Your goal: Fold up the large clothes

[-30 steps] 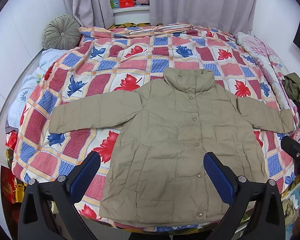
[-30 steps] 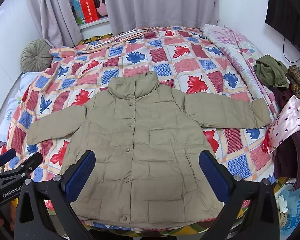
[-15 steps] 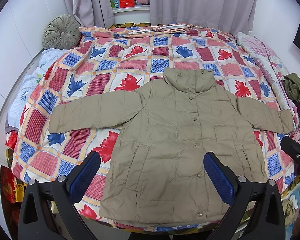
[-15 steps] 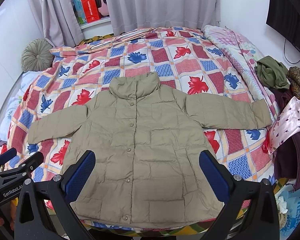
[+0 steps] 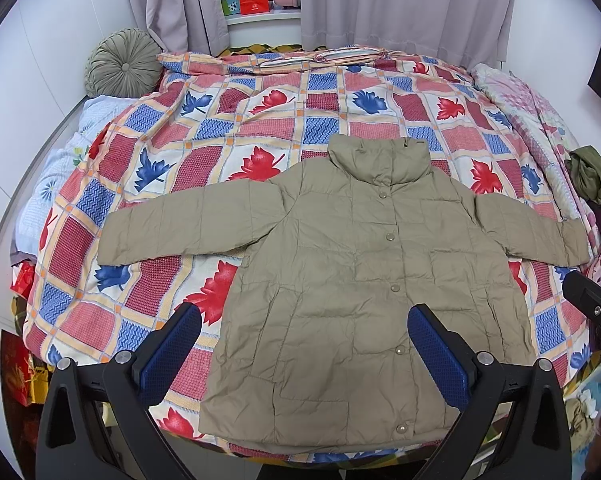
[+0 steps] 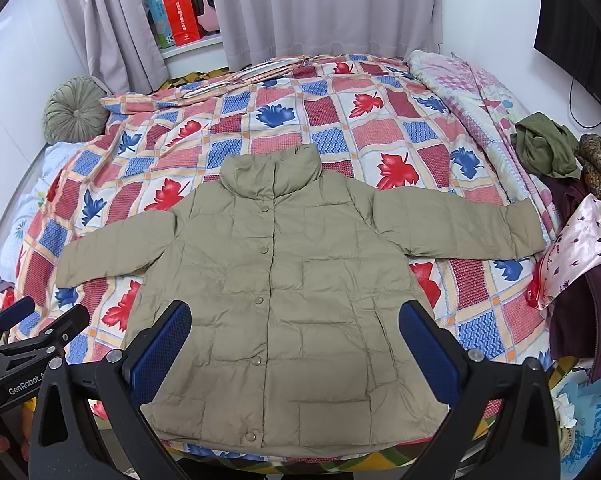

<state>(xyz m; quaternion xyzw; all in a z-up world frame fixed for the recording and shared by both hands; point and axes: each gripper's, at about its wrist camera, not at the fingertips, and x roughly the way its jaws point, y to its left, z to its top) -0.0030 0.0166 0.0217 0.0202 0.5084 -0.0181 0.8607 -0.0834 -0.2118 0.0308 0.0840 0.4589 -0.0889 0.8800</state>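
An olive-tan puffer jacket point(image 5: 352, 280) point(image 6: 288, 280) lies flat and buttoned, front up, on a bed with both sleeves spread out sideways and the collar pointing away. Its hem reaches the bed's near edge. My left gripper point(image 5: 304, 348) hovers open above the hem, holding nothing. My right gripper point(image 6: 296, 344) is open too, above the jacket's lower half, its blue pads wide apart. Each gripper shows at the edge of the other's view: the right gripper point(image 5: 592, 308) at far right, the left gripper point(image 6: 24, 340) at lower left.
The bed carries a quilt point(image 5: 220, 132) with red and blue leaf squares. A round green cushion point(image 5: 120, 62) sits at the far left corner. A pile of clothes point(image 6: 572, 208) lies along the right side. Grey curtains point(image 6: 324, 8) and boxes on a sill stand behind.
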